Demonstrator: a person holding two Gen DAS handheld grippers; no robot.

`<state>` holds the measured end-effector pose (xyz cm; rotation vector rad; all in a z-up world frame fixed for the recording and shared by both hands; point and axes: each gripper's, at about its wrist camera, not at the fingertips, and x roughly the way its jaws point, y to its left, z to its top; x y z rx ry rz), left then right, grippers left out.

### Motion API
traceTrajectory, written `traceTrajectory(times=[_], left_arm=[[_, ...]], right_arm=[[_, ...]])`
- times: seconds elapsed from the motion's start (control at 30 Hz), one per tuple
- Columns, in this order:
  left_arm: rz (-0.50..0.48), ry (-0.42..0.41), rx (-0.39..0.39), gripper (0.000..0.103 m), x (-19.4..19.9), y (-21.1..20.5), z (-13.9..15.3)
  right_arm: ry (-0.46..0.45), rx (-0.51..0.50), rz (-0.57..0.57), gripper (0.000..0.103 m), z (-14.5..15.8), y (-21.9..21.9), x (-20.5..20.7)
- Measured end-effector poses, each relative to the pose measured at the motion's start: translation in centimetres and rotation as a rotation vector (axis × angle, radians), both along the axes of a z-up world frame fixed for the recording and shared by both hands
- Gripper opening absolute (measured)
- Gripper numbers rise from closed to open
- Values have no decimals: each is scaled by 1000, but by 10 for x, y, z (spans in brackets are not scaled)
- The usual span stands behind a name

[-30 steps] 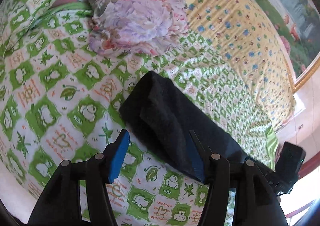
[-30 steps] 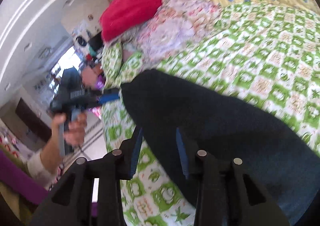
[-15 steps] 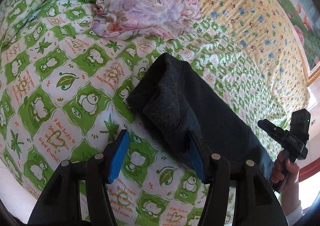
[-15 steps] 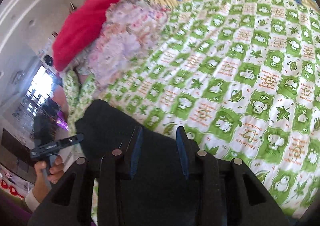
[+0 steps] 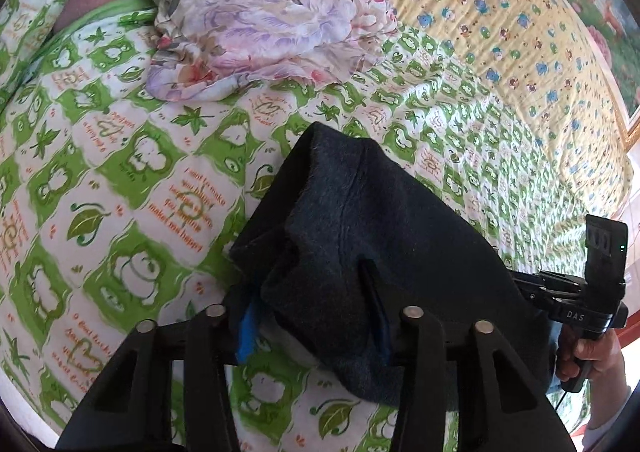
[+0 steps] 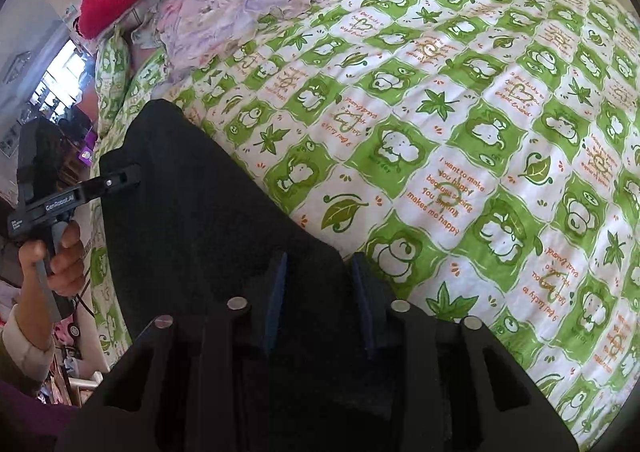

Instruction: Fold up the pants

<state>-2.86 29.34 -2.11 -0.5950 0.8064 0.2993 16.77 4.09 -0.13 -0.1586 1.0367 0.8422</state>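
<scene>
The dark charcoal fleece pants (image 5: pixel 360 236) lie bunched on the bed's green-and-white patterned sheet (image 5: pixel 132 171). The left gripper (image 5: pixel 312 328) has its blue-padded fingers (image 5: pixel 245 332) clenched on a raised fold of the pants. The right gripper (image 6: pixel 318 292) sits over the fabric, fingers (image 6: pixel 276 292) spread apart and grasping nothing.

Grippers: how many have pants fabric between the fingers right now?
2. Left gripper has a bunched fold of the dark pants between its fingers; right gripper straddles the pants' other end. Whether either is fully clamped is unclear.
</scene>
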Motion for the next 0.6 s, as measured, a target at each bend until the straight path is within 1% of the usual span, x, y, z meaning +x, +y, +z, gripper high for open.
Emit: traceTrajectory(times=[0.03,0.07,0.13,0.27,0.33,0.4,0.47,0.57,0.6], left_arm=[[-6,-13,-7,28,1,-1,2],[-6,-28,-9,24,-1,-1,5],[-12,-82,11,22,-8,-4,22],[-37,-211,23,21,-35,-12,63],[-52,-239,38,21,-43,-18,77],[-58,-241,65,21,-49,-20,85],[-54,-227,77,21,-52,-15,81],[-33,-175,52,21,-45,6,56],[-36,-147,51,22,-40,11,46]], right_arm=[[-9,-2,-2,25,1,1,-1],[-20,-5,-7,22,2,0,-2],[-60,5,-36,16,9,-3,-8],[-118,120,-138,11,31,-20,-17],[-134,167,-184,11,37,-23,-18],[-130,201,-207,11,36,-22,-19],[-116,201,-206,10,29,-12,-19],[-102,191,-221,12,14,3,-17],[-83,187,-228,16,8,6,-15]])
